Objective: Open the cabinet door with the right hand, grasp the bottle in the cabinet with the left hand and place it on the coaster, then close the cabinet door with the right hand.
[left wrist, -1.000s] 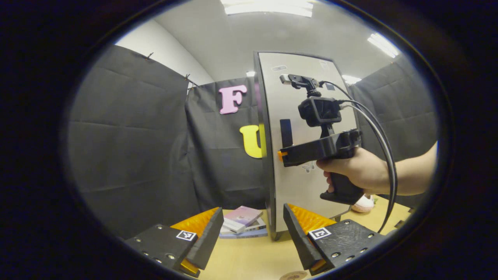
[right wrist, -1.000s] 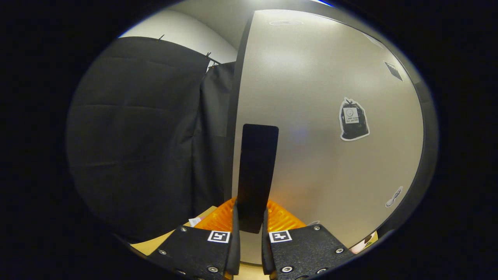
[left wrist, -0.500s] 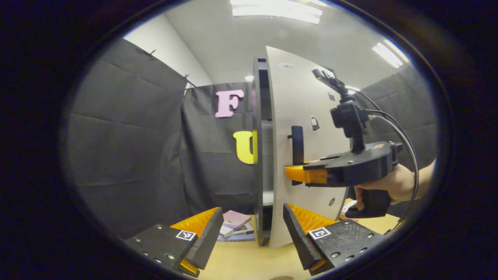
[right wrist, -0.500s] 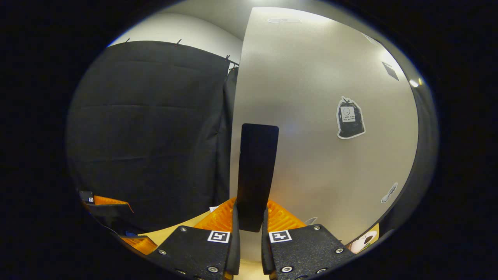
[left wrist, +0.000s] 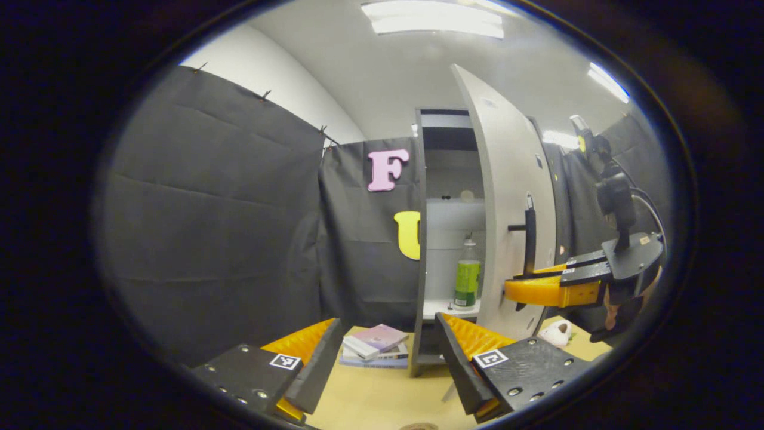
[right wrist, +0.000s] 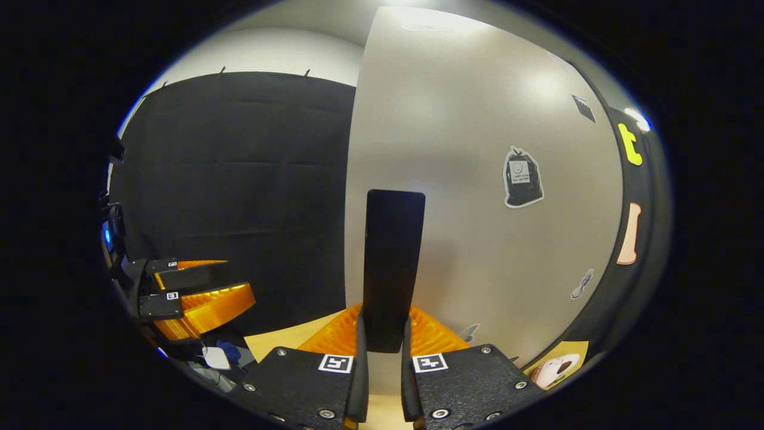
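Note:
In the left gripper view the grey cabinet door [left wrist: 507,203] stands swung open. Inside, a clear bottle with a green label [left wrist: 467,278] stands upright on a white shelf [left wrist: 444,307]. My right gripper [left wrist: 520,291] is shut on the door's black handle [left wrist: 529,230]. In the right gripper view that handle [right wrist: 393,257] sits pinched between both fingers of my right gripper [right wrist: 383,343], in front of the door [right wrist: 477,179]. My left gripper [left wrist: 388,358] is open and holds nothing, a good way short of the cabinet. It also appears at the far left as the left gripper [right wrist: 197,295]. A sliver of a round coaster [left wrist: 418,426] peeks in at the bottom edge.
A stack of books [left wrist: 373,345] lies on the wooden table [left wrist: 370,394] left of the cabinet's foot. A small white plush item [left wrist: 555,331] lies on the table behind the door. Black cloth walls close in the left side and the back.
The door has swung from shut to wide open with my right gripper on its handle. The bottle and shelf have come into sight. My left gripper stays open.

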Demonstrator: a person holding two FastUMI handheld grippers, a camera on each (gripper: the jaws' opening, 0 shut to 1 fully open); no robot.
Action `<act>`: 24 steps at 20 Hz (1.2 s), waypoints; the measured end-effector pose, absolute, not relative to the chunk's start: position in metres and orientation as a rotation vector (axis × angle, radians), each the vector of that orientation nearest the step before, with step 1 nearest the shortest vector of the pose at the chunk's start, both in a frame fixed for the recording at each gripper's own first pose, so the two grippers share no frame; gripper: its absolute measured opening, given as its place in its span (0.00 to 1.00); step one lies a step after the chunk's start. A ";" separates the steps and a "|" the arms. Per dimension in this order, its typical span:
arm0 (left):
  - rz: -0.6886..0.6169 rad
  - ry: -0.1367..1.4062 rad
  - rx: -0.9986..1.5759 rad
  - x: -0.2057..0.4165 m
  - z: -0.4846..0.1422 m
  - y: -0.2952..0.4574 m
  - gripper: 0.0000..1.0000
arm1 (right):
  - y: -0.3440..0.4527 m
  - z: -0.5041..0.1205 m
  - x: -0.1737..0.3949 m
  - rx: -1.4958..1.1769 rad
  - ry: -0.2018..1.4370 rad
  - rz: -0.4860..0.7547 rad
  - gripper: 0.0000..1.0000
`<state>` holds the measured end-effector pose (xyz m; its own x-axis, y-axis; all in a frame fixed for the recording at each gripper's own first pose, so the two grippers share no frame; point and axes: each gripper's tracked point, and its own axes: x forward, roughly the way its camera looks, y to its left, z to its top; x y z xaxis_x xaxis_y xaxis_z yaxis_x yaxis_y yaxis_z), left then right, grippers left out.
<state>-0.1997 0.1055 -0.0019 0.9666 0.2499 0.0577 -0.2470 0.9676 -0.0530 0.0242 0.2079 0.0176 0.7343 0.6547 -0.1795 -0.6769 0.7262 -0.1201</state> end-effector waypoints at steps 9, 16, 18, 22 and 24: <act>0.192 -0.069 -0.040 -0.211 0.023 0.011 0.89 | 0.164 0.018 0.013 -0.170 0.147 0.669 0.22; 0.135 -0.051 -0.076 -0.177 0.016 -0.041 0.88 | 0.131 0.029 -0.013 -0.079 0.182 0.598 0.22; 0.122 -0.051 -0.064 -0.158 0.015 -0.048 0.89 | 0.123 0.029 -0.012 -0.069 0.176 0.575 0.22; 0.128 -0.079 -0.022 -0.104 0.020 -0.044 0.89 | 0.095 0.037 -0.018 -0.115 0.124 0.495 0.21; 0.108 -0.080 0.015 -0.063 0.015 -0.043 0.89 | 0.076 0.040 -0.009 -0.204 0.071 0.418 0.21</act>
<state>-0.0634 -0.0433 0.0147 0.9910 0.1073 0.0804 -0.1085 0.9940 0.0107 -0.0095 0.0764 0.0397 0.9117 0.3960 -0.1098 -0.4101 0.8937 -0.1818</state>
